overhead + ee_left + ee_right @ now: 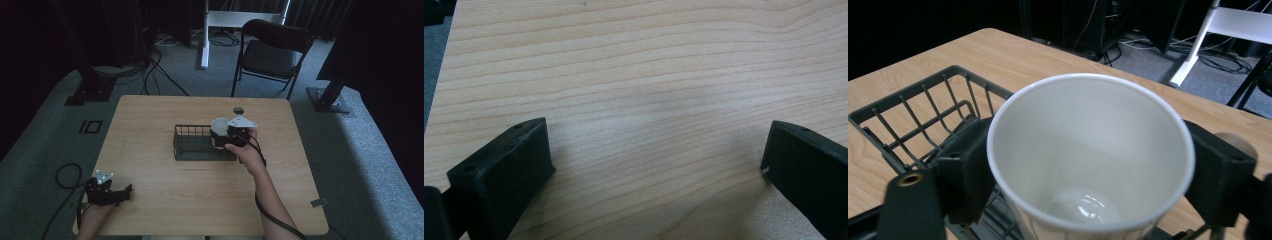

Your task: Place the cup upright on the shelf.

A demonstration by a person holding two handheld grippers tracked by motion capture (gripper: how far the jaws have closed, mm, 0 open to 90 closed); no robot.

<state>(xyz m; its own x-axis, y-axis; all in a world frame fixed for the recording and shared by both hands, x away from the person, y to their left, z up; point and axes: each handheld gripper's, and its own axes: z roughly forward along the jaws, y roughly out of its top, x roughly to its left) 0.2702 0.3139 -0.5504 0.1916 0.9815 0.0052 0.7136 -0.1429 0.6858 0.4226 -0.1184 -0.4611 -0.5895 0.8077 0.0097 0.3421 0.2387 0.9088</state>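
Note:
A white paper cup (1091, 150) sits upright and empty between the jaws of my right gripper (1088, 175), which is shut on its sides. In the high view that right gripper (231, 134) holds the cup (219, 125) over the right end of a dark wire basket (192, 145) at mid table. My left gripper (120, 194) rests at the table's front left corner, open, with bare wood between its fingers (509, 170).
A small round brown object (238, 110) lies on the table just behind the cup. A black folding chair (272, 52) stands beyond the far edge. Cables trail on the floor at left. The wooden table (200, 200) is bare in front.

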